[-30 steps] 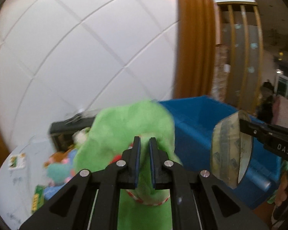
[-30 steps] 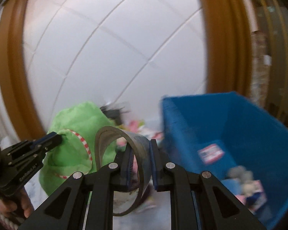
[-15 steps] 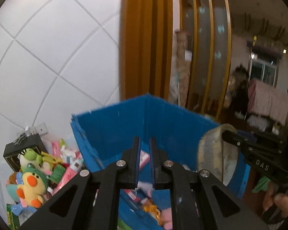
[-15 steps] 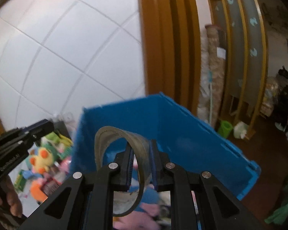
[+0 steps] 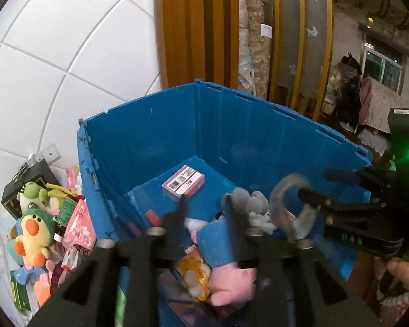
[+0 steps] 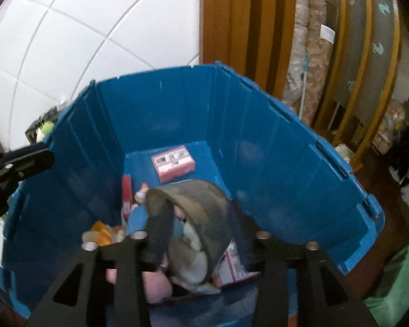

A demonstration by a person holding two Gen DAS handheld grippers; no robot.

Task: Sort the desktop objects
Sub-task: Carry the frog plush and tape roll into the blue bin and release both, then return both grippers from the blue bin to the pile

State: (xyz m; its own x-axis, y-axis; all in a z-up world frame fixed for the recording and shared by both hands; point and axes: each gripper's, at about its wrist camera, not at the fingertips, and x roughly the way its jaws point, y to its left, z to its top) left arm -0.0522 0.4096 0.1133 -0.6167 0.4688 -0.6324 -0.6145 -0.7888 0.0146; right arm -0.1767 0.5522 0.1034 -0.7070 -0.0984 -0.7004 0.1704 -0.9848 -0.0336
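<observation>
Tape roll (image 6: pixel 201 218) loose between opening right gripper (image 6: pixel 199 231) over blue bin (image 5: pixel 259 136); left gripper (image 5: pixel 204 212) opening, empty.

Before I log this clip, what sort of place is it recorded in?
Probably a lived-in home or storeroom rather than a lab: a white tiled wall, wooden door framing, rolled patterned fabric stood against it, and a cluttered room beyond. Toys are heaped on the table beside a blue bin.
</observation>
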